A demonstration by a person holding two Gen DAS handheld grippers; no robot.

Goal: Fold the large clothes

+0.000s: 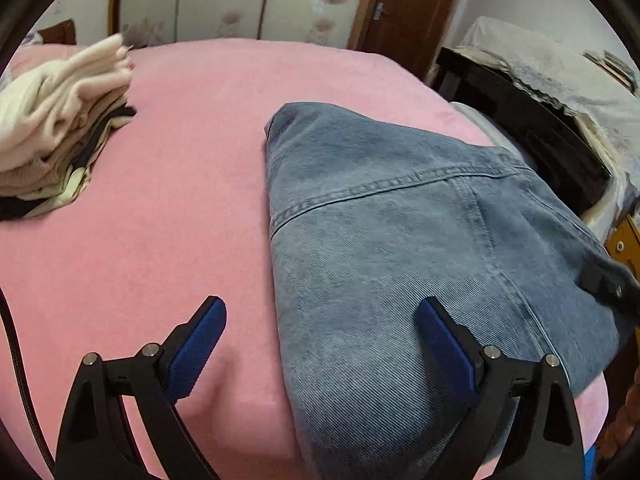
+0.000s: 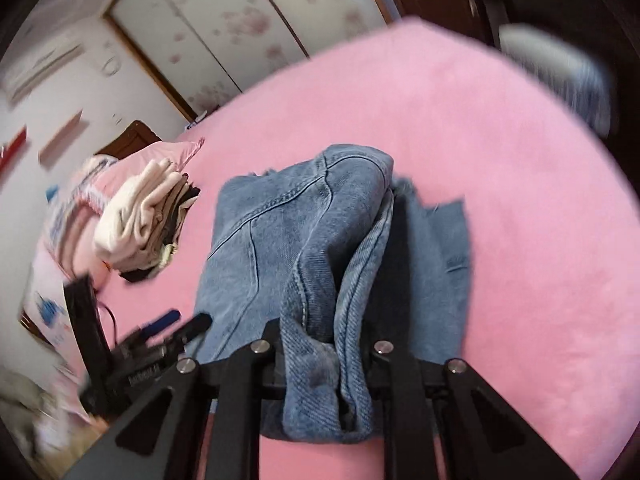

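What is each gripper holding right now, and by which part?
The right gripper grips the denim garment by a bunched fold at its near edge. The left gripper is open, holding nothing.

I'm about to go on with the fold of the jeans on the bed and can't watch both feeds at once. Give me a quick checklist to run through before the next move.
1. Right gripper shut on the jeans: ok, a bunched fold of denim sits between its fingers.
2. Left gripper open: ok, wide apart, nothing between its fingers.
3. Left gripper lined up with the denim: not ok, only one finger is over the cloth, the other over the pink sheet.
4. Jeans lying flat: not ok, bunched and lifted at the right gripper.
5. Pile of folded clothes clear of the jeans: ok, sheet shows between them.
6. Jeans fully on the bed: cannot tell, the near end is hidden.
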